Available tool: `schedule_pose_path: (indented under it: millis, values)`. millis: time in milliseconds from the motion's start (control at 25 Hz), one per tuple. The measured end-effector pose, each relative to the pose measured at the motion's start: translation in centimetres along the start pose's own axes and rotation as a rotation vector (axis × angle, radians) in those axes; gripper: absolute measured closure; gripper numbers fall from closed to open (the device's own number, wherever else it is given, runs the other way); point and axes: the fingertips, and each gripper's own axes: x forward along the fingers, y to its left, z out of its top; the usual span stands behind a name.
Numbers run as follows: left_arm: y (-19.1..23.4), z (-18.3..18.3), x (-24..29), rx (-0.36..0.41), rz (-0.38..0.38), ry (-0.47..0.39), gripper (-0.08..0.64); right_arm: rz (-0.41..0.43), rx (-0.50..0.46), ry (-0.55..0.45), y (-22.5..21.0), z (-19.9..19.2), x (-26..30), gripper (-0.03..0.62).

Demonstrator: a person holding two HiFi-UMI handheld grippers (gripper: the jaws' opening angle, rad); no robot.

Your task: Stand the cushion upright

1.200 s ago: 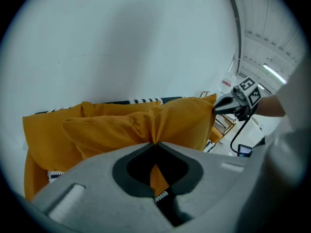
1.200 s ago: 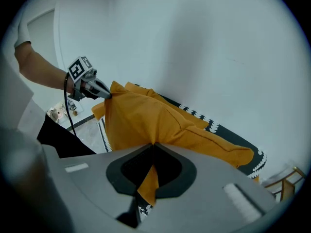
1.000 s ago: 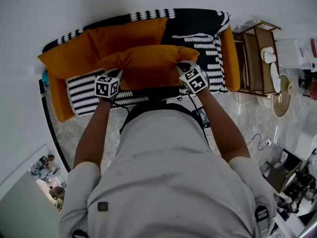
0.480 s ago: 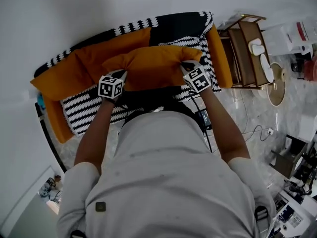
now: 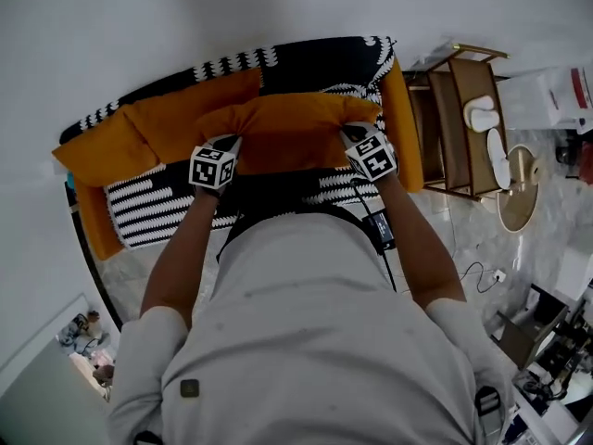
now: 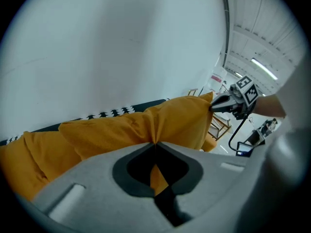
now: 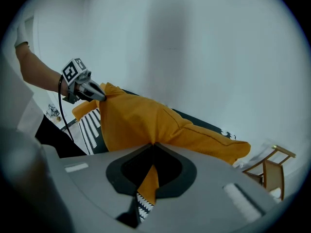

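Now the orange cushion (image 5: pixel 289 130) stretches sideways between my two tools, above the seat of the sofa (image 5: pixel 93 225) and just in front of the orange back cushions (image 5: pixel 171 119); whether its lower edge touches the seat I cannot tell. My left gripper (image 6: pixel 154 143) has its jaws pressed together on a pinch of fabric at the cushion's left end, the cloth gathering into folds where the tips meet. My right gripper (image 7: pixel 153 143) is clamped the same way on the right end, with orange cloth showing through the gap behind its tips. Each gripper view shows the other tool biting the far corner. Under and behind the cushion lies a black-and-white patterned throw (image 5: pixel 153 213) that covers the seat and runs up over the sofa's back. A pale wall (image 5: pixel 185 17) rises behind the sofa, and a wooden shelf (image 5: pixel 463 123) stands on the marbled floor (image 5: pixel 463 239) just beside its right arm.
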Motion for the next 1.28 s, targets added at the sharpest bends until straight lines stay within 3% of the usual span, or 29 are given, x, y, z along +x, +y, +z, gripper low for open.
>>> schedule_pose_path:
  millis: [320, 640, 1000, 1280]
  values:
    - [-4.7, 3.3, 7.0, -0.091, 0.061, 0.013, 0.551, 0.075, -0.04, 0.022, -9.6, -3.4, 0.7, 0.575]
    - [-7.7, 6.0, 14.1, -0.074, 0.065, 0.056, 0.551, 0.132, 0.006, 0.075, -17.6, -7.0, 2.5, 0.574]
    - [-6.8, 7.4, 20.3, -0.063, 0.05, 0.113, 0.551, 0.144, -0.043, 0.112, -23.2, -8.2, 6.9, 0.574]
    - [-4.6, 8.9, 22.8, -0.016, 0.072, 0.14, 0.551, 0.155, -0.059, 0.112, -25.0, -7.7, 9.2, 0.574]
